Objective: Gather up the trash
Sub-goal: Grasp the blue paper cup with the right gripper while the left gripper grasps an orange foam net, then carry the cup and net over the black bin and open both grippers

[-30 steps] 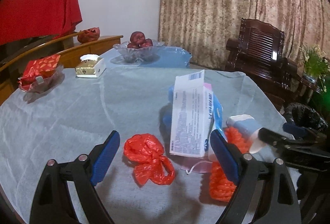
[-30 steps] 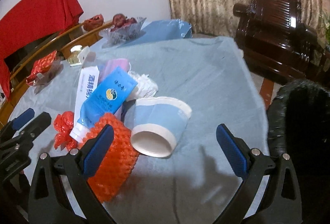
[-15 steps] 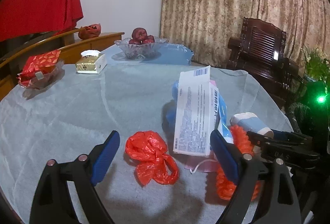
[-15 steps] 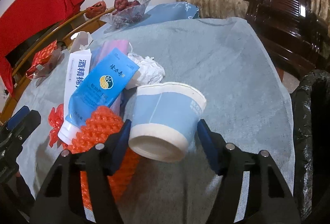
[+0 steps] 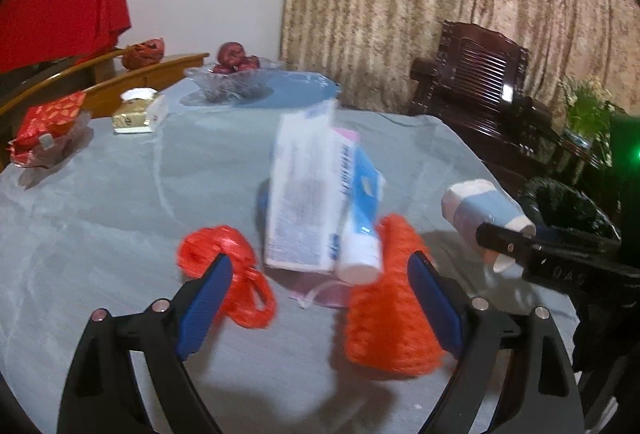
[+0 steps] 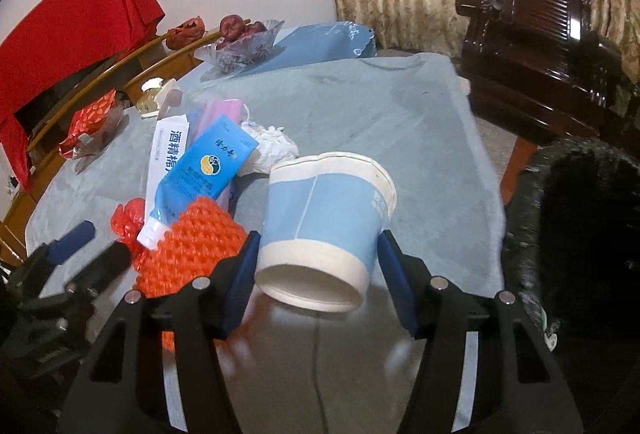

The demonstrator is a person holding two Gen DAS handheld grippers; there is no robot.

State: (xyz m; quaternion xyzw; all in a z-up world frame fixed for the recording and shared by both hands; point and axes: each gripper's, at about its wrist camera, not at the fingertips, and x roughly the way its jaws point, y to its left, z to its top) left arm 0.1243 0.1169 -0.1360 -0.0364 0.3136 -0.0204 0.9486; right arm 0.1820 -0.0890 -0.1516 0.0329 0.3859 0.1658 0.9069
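Right claw: my right gripper [image 6: 316, 258] has its jaws closing, the blue pads against both sides of the paper cup [image 6: 326, 226].
Paper cup: blue and white, tipped on its side, base towards my camera, held clear above the grey tablecloth [image 6: 400, 122].
Left claw: my left gripper [image 5: 320, 298] stands wide apart, gripping nothing.
Left pads: the left one overlaps the red plastic bag [image 5: 228, 270] in my view, the right one overlaps the orange foam net [image 5: 388, 298]; I cannot tell whether either touches.
Between the left pads: the white box [image 5: 300, 194] with a blue tube [image 5: 362, 218] leaning on it, cap resting on the net.
Other trash: crumpled white tissue [image 6: 272, 146] behind the tube, a pink mask [image 5: 320, 294] under the box.
Bin: black-lined trash bin [image 6: 580, 226] just beside the table's right edge.
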